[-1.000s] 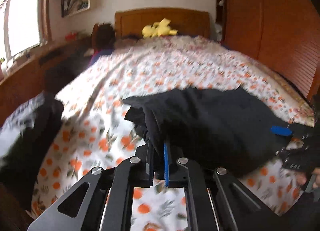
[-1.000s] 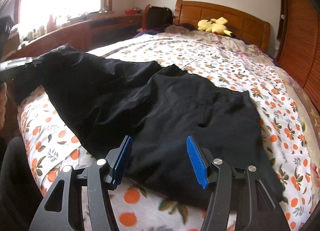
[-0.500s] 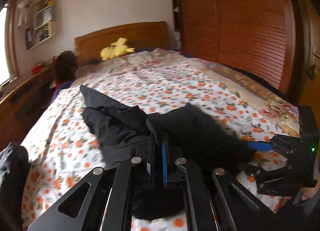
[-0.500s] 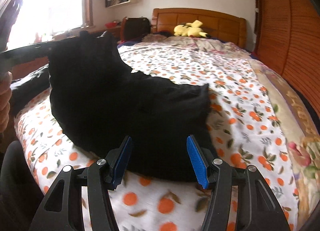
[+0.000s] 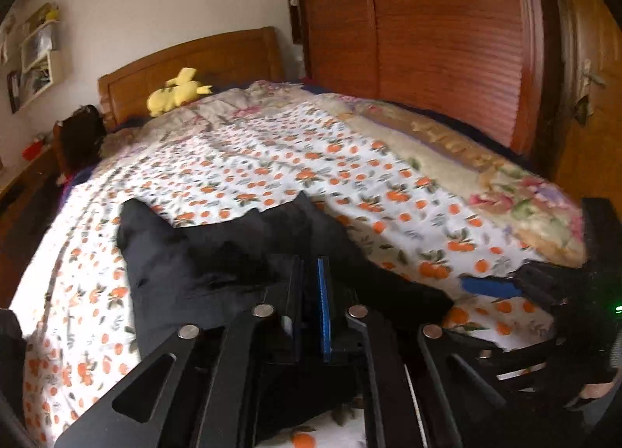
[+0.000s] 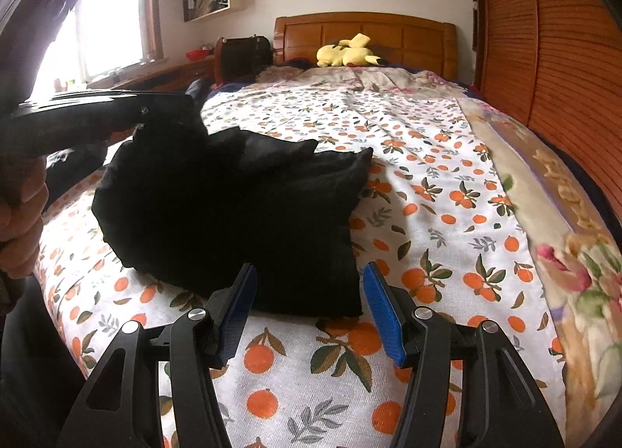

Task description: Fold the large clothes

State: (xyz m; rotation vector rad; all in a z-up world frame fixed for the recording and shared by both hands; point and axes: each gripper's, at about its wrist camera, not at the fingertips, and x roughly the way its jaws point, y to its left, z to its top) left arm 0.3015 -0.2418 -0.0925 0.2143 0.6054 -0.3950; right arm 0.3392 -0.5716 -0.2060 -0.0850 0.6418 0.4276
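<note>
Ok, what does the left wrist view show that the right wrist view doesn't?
Only the left wrist view: the left gripper with its fingers pinched shut on the black garment, and a door handle far right.

Only the right wrist view: the window, and the right gripper open, holding nothing.

Both: the garment, the orange-print sheet, the yellow plush, the headboard.
</note>
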